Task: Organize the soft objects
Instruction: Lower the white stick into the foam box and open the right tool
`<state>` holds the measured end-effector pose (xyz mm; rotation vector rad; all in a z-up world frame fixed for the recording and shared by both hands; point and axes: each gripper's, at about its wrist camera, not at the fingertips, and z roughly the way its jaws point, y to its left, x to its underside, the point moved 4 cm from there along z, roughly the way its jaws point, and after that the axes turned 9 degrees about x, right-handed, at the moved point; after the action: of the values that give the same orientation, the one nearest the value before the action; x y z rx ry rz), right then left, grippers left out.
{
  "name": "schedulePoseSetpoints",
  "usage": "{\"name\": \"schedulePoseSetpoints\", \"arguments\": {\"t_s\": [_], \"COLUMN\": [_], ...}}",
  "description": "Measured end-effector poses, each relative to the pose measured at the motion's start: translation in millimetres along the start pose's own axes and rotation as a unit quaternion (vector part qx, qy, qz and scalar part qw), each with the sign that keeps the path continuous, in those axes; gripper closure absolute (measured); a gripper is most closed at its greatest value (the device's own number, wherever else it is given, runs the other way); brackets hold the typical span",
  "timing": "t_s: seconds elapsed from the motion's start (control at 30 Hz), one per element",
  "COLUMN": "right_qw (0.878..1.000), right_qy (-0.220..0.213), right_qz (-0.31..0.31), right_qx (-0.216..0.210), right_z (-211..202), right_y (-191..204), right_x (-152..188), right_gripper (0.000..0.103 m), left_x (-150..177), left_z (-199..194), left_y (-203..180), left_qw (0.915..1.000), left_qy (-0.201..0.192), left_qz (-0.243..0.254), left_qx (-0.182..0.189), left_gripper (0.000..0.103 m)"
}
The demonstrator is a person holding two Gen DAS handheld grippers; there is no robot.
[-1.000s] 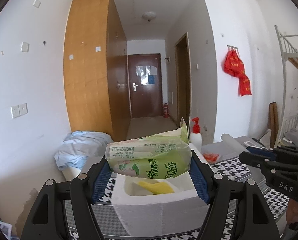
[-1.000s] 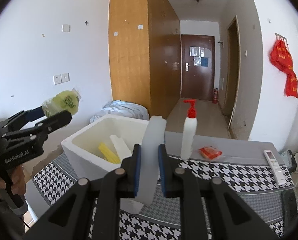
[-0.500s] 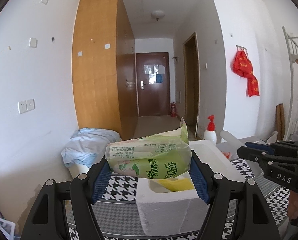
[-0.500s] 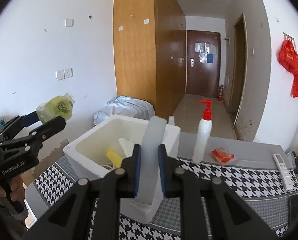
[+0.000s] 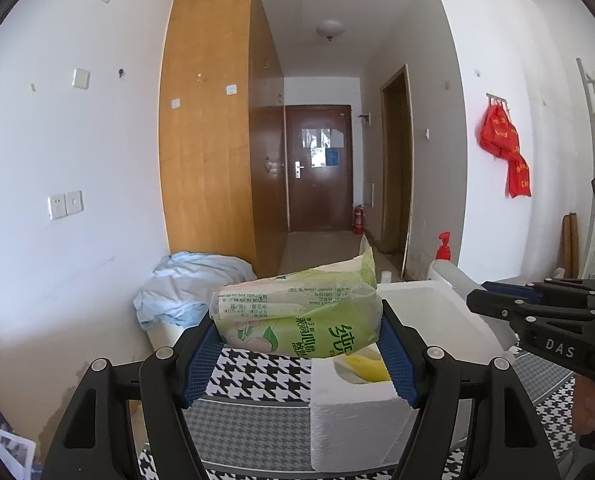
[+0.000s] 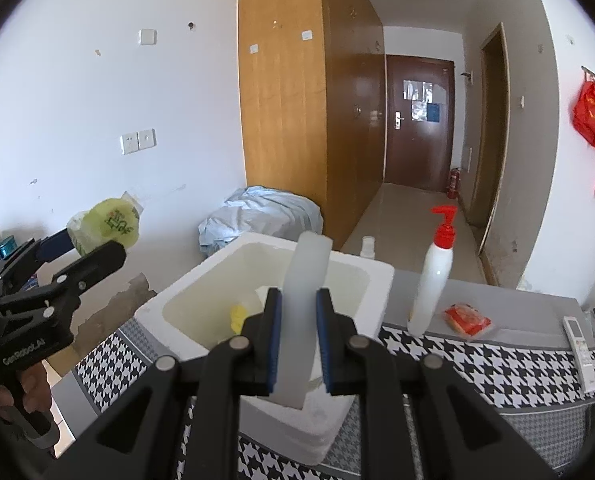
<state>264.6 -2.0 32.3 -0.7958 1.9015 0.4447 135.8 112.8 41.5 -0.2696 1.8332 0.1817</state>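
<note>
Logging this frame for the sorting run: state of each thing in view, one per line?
left hand-held gripper: shut on tissue pack
tissue pack: held in the air, left of the foam box
right hand-held gripper: shut on white strip
white strip: held upright over the foam box's near wall
foam box: open, no lid, yellow item inside
pump bottle: upright on table
red packet: lying flat on table
remote: lying flat on table

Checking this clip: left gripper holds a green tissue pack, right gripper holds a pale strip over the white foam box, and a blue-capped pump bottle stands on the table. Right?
One slip: the pump bottle has a red cap, not blue, as the right wrist view shows. The left gripper does clamp the green tissue pack, and the right gripper holds the pale strip over the white foam box.
</note>
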Motion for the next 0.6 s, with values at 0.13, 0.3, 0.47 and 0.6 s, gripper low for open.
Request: {"name": "schedulePoseSetpoints", "arguments": {"t_s": [0.13, 0.3, 0.47, 0.6], "right_qw": [1.000, 1.000, 1.000, 1.000], "right_qy": [0.006, 0.013, 0.016, 0.021], "right_qz": [0.002, -0.003, -0.006, -0.006], "right_qx": [-0.002, -0.001, -0.003, 0.000], "right_z": [8.2, 15.7, 22.6, 29.9], "right_y": [1.5, 6.1, 11.6, 12.9], "right_x": [-1.6, -3.7, -6.8, -7.5], "right_gripper": [0.083, 0.083, 0.082, 0.079], "left_x": [0.7, 2.8, 4.1, 6.2], "left_z": [2.2, 6.1, 7.5, 9.8], "left_y": [1.2, 5.2, 9.5, 12.5], "left_qw": [1.0000, 1.0000, 1.0000, 0.9999], "left_qy": [0.002, 0.005, 0.006, 0.009], "left_qz": [-0.001, -0.005, -0.006, -0.008], "left_qx": [-0.004, -0.003, -0.002, -0.001], "left_gripper": [0.030, 0.030, 0.030, 0.030]}}
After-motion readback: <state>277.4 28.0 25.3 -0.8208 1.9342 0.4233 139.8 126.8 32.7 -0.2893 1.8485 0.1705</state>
